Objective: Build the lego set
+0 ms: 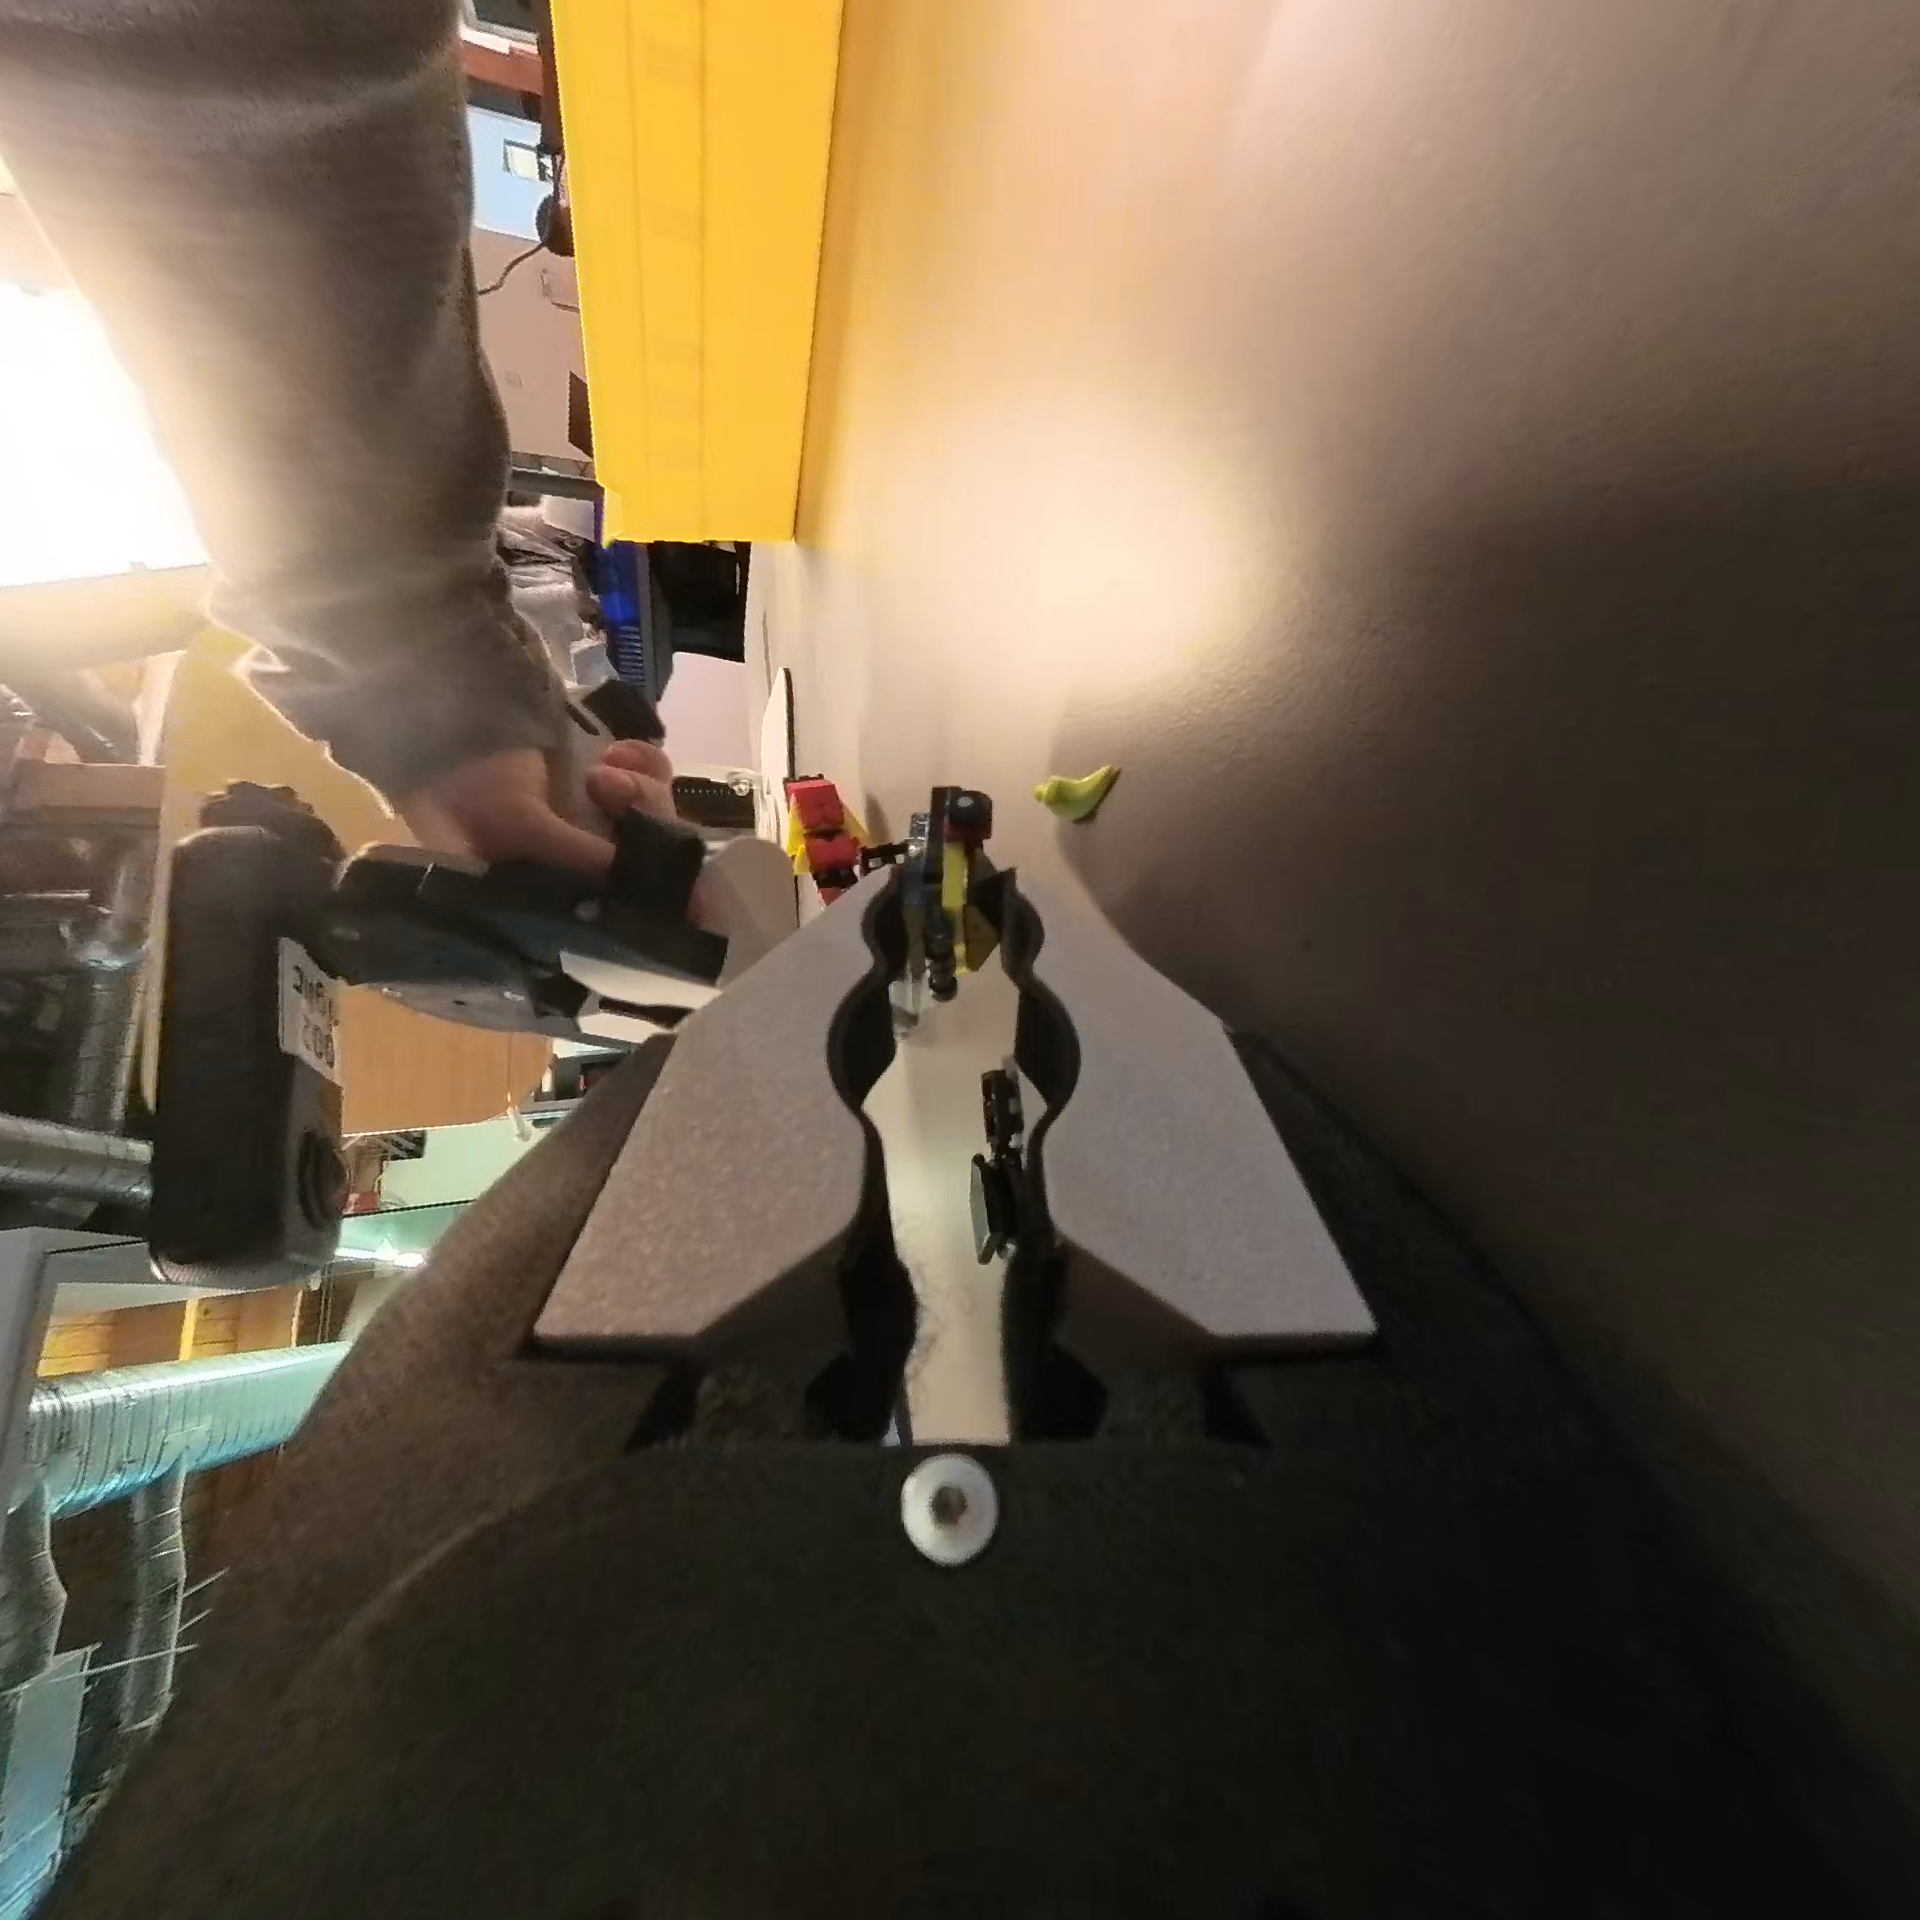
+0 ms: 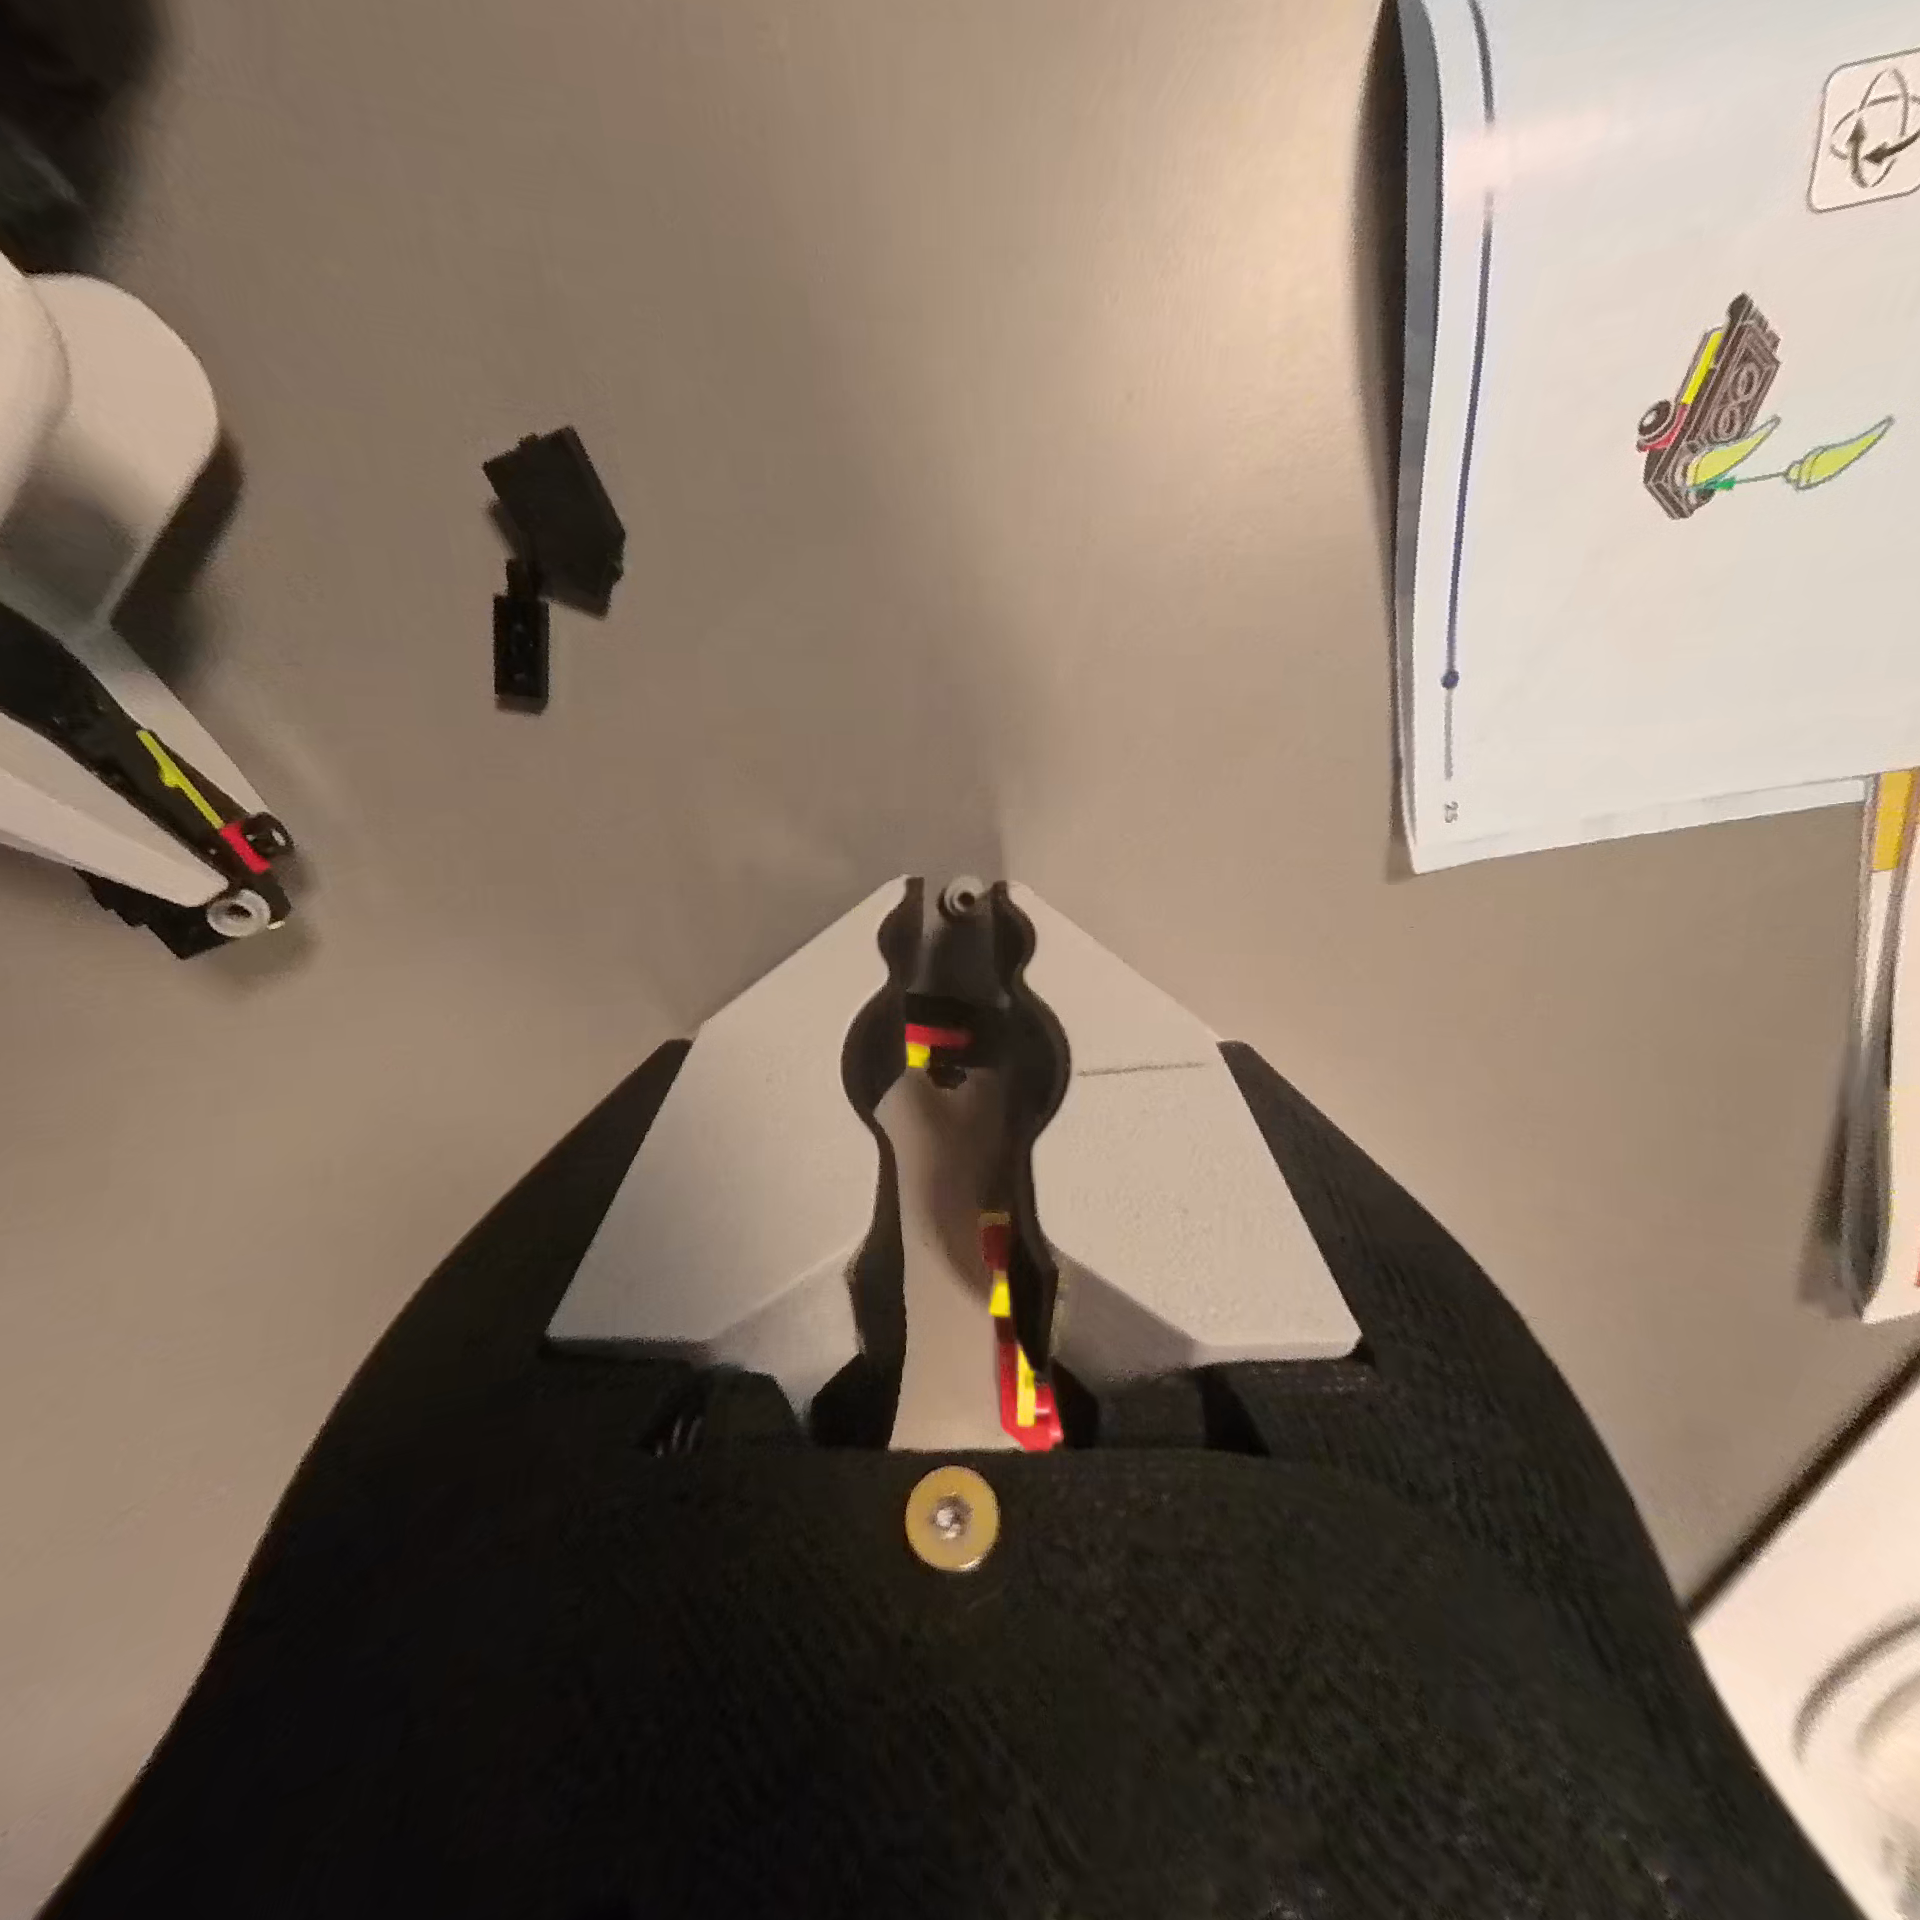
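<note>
My left gripper (image 1: pixel 940 883) is shut on a small black lego assembly (image 1: pixel 948 862) with yellow and red parts, which sticks out past the fingertips just above the table. My right gripper (image 2: pixel 956 896) is shut on another lego assembly (image 2: pixel 940 1003), black with red and yellow and a grey tip. The right gripper's red and yellow assembly also shows in the left wrist view (image 1: pixel 824 844), close to the left of my held one. The left gripper (image 2: pixel 234 883) shows at the left edge of the right wrist view, apart from the right one.
Two loose black pieces (image 2: pixel 551 520) lie on the beige table (image 2: pixel 935 416) between the grippers. A lime green piece (image 1: pixel 1081 795) lies beyond the left gripper. An open instruction booklet (image 2: pixel 1662 416) lies at the right. A yellow bin (image 1: pixel 707 260) stands at the far end. A person's hand (image 1: pixel 520 821) holds the right gripper.
</note>
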A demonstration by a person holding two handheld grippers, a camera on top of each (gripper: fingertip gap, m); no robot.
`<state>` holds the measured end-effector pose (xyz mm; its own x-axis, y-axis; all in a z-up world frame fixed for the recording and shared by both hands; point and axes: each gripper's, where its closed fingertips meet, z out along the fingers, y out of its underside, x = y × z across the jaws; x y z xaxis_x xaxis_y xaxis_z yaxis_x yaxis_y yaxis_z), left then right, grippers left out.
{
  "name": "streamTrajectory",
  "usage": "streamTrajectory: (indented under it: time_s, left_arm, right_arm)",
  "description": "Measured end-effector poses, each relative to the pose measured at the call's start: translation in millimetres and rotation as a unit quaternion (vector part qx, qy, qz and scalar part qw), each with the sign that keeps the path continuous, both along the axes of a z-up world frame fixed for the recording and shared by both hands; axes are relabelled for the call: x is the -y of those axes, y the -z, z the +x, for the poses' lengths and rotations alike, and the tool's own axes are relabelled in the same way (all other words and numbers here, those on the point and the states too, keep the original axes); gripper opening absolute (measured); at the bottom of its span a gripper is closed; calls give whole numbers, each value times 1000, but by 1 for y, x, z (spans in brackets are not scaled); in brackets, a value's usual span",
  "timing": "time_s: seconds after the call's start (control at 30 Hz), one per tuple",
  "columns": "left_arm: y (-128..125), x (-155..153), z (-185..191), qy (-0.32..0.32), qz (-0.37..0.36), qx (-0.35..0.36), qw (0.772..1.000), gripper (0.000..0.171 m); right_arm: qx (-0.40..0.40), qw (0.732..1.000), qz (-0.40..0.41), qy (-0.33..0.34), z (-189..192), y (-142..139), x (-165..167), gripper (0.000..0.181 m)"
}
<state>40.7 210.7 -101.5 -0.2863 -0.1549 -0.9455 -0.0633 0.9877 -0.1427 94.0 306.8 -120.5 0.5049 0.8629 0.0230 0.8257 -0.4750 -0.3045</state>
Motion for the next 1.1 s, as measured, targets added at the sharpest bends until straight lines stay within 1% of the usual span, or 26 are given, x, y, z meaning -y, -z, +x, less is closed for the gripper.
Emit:
streamTrajectory:
  time_s: [0.07,0.13,0.23,0.27,0.3,0.33,0.37,0.43,0.5,0.57,0.67,0.77,0.87,0.97,1.1]
  left_arm:
    - [0,0,1,-1,-2,-1,1000,16]
    - [0,0,2,0,-2,0,1000,16]
    - [0,1,3,0,-5,1,1000,16]
    - [0,1,4,-1,-7,1,1000,16]
    - [0,0,5,-4,-9,3,1000,16]
    - [-3,-3,6,-14,-11,13,1000,16]
    - [-8,-7,7,-27,-17,27,999,16]
    - [-20,-10,7,-39,-56,55,996,16]
    - [-35,-14,7,-51,-102,87,990,16]
    - [-50,-16,4,-52,-138,122,982,16]
    - [-60,-14,0,-44,-159,146,975,16]
    - [-65,-10,-2,-35,-168,158,972,16]
    - [-73,-6,-4,-23,-216,165,962,16]
    - [-80,-4,-7,-14,-251,173,952,16]
    - [-83,-3,-9,-5,-269,174,947,16]
  right_arm:
    - [-7,1000,-4,5,-1,0,0,5]
    - [-6,1000,0,6,0,0,0,4]
    - [0,999,33,-5,-1,-6,2,4]
    - [-24,998,51,-6,-8,-13,5,4]
    - [-68,995,70,-2,-20,-25,10,5]
    - [-129,987,91,4,-35,-40,15,5]
    - [-196,974,114,11,-50,-58,21,5]
    - [-313,937,154,27,-72,-90,37,5]
    - [-392,901,181,37,-84,-111,53,5]
    - [-435,876,203,48,-88,-121,65,5]
    - [-456,854,246,55,-85,-125,76,5]
    - [-458,845,273,48,-83,-122,84,5]
    - [-456,840,293,37,-84,-117,90,5]
    - [-464,823,326,33,-81,-123,94,5]
    - [-473,810,344,32,-80,-126,96,5]
